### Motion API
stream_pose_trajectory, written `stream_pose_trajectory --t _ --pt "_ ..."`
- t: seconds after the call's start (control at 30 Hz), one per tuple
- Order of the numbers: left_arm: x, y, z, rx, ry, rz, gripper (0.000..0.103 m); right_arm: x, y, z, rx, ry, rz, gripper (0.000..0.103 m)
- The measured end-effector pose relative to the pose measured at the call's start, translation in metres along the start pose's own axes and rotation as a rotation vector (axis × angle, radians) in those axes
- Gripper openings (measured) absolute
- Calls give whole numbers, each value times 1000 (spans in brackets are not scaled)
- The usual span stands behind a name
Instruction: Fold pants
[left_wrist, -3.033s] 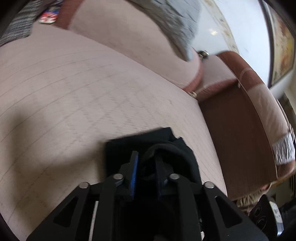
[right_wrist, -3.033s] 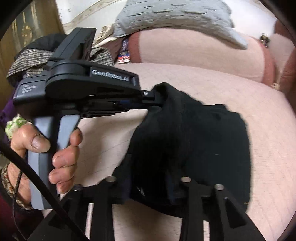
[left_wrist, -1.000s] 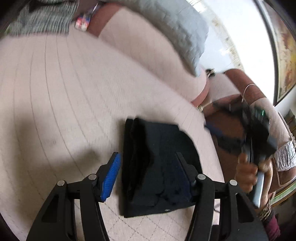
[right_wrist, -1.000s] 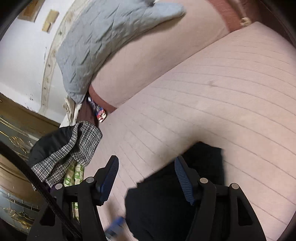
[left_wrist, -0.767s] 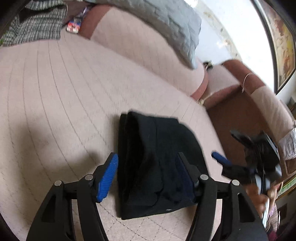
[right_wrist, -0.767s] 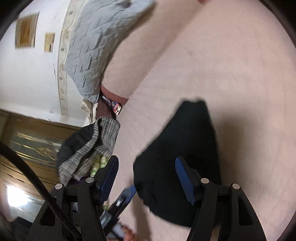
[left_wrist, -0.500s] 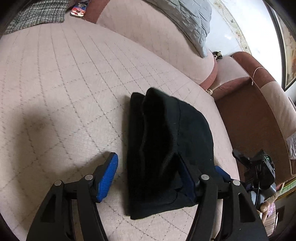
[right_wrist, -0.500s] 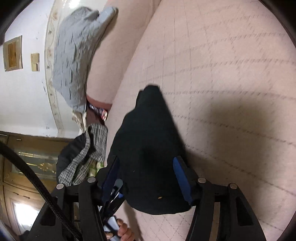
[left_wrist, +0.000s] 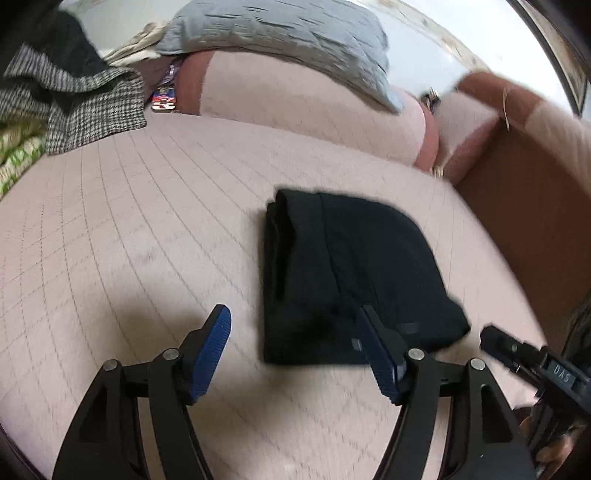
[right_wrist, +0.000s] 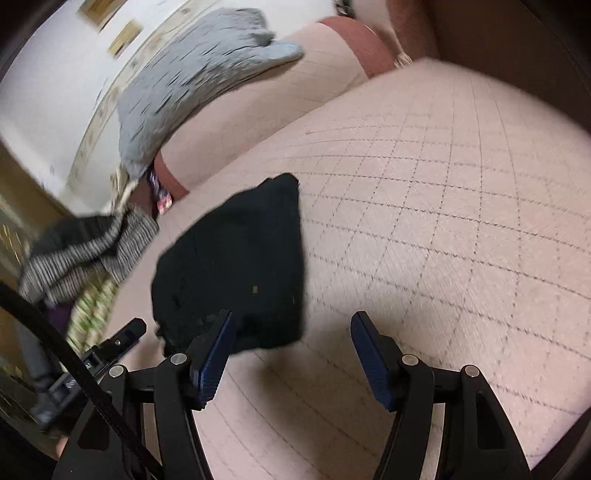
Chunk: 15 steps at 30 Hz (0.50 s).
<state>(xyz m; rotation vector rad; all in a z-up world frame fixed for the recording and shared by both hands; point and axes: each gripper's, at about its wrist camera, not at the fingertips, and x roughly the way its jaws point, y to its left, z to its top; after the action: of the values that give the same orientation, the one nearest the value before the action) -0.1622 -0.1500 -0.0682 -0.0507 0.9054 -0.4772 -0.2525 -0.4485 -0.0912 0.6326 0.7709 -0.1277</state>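
Released, folded black pants (left_wrist: 354, 273) lie on sofa (left_wrist: 110, 240).

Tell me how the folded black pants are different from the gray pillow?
The folded black pants are plain black; the gray quilted pillow is pale gray with stitched wrinkles. The pants lie flat on the pink quilted seat; the pillow sits up on top of the pink backrest. The pants are a tidy layered bundle; the pillow looks puffy. Both are soft cloth things on the same sofa.
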Motion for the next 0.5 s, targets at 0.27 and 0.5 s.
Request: stream_pose_trajectory --t 0.27,0.5 --pt "-2 -26 -26 134 -1 82 72 -4 -5 -12 -14 -16 -13 70" --pt "8 -16 -11 95 23 66 73 -3 -1 8 -22 -18 -18 70"
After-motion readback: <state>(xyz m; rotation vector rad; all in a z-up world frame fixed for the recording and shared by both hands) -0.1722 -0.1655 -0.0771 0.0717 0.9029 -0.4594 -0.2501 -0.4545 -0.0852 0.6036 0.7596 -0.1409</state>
